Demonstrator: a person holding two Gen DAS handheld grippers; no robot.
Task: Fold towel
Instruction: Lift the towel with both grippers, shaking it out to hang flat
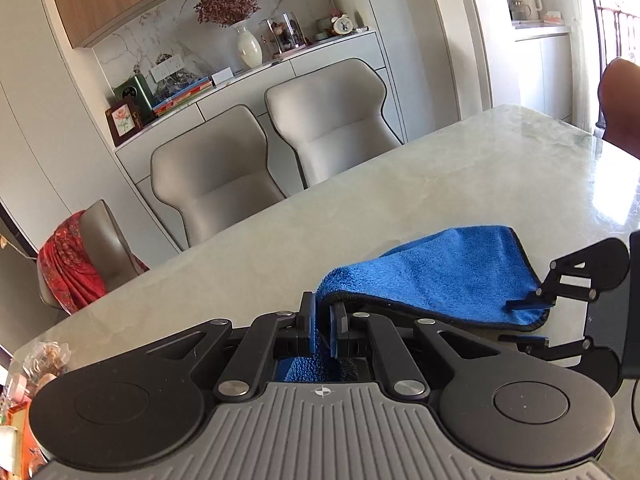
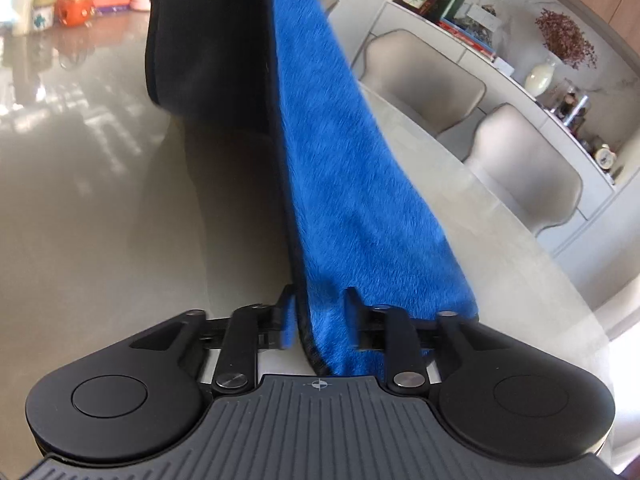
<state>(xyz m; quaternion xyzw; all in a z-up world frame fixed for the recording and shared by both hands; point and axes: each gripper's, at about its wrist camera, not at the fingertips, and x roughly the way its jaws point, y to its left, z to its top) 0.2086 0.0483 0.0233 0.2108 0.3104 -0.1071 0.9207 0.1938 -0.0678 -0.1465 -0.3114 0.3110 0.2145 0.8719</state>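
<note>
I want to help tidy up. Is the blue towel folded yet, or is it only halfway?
Not yet. The fluffy blue towel with black trim is off the pale marble table, draped between both tools. The left hand-held gripper pinches one end shut. The right hand-held gripper has its jaws apart with cloth loose between them. No neat fold shows yet; laying it down and squaring the edges is left.

pale chairs (image 1: pixel 212 176), marble table (image 1: pixel 400 184) — vase of dried flowers (image 1: pixel 248 46)

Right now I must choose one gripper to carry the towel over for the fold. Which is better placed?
Left, probably. The left gripper is clamped on the blue towel, above the table. The right gripper has its jaws apart, the towel only lying between them.
</note>
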